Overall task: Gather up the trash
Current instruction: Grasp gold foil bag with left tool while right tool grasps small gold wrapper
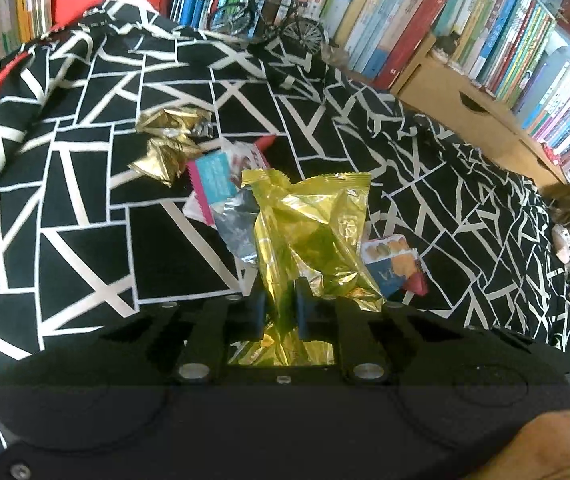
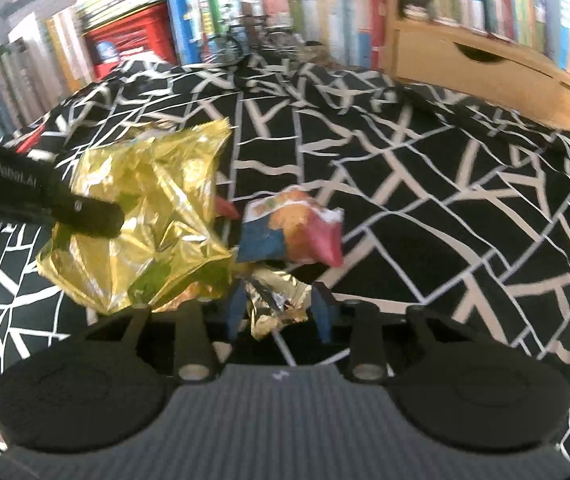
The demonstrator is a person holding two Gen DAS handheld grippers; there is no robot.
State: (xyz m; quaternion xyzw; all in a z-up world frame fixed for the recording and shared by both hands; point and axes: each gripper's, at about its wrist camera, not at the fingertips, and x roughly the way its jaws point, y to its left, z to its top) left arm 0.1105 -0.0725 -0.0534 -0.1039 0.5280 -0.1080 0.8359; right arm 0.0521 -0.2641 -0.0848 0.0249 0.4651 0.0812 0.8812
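Left gripper (image 1: 281, 312): clenched on near end of yellow bag (image 1: 309, 236), which stands up and away from the fingers, clear of the cloth (image 1: 85, 160). Right gripper (image 2: 281, 312): jaws part-spread around a foil scrap (image 2: 275, 300), grip uncertain. Blue-red wrapper (image 2: 289, 232) just beyond, nearer the right.

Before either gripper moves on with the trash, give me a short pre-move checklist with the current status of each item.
1. Left gripper shut on the yellow wrapper: ok.
2. Yellow wrapper lifted off the patterned cloth: ok.
3. Right gripper holding the crumpled foil: cannot tell, picture blurred.
4. All wrappers collected: not ok; gold wrappers and the blue-pink packet remain.
5. Trash bin in view: not ok.
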